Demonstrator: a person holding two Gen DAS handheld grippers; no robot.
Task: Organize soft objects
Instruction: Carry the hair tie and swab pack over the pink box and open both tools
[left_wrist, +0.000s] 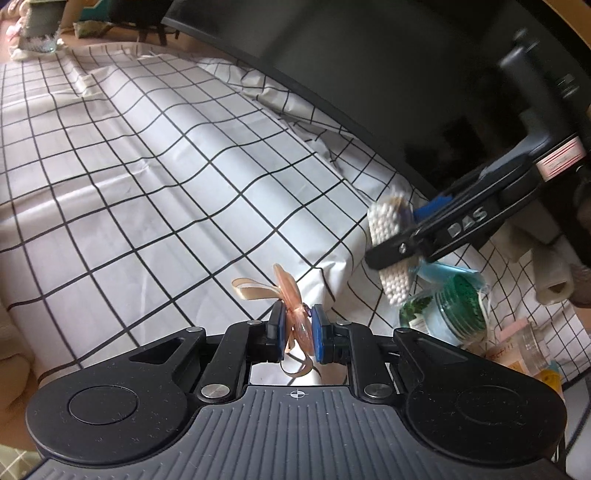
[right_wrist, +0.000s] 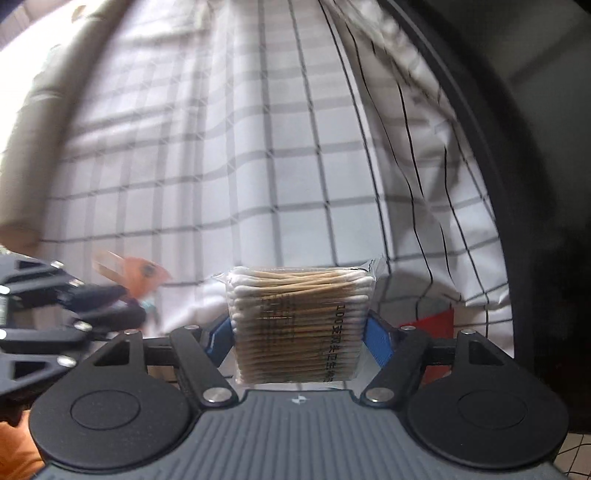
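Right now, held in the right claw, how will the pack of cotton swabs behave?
The pack of cotton swabs probably feels light and fairly stiff, since the wooden sticks lie tightly bundled. Its clear wrap looks slippery, so it may slide between the right claw pads.

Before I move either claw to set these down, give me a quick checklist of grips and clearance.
1. Left claw shut on the ribbon bow: ok.
2. Bow's loose tails clear of the claw's linkage: cannot tell; they hang down behind the pads.
3. Right claw shut on the cotton swab pack: ok, a pad on each side.
4. Pack lifted clear of the checked cloth: ok.
5. Gap between the two claws: ok, apart.
6. Pile of packets under the right claw undisturbed: cannot tell.
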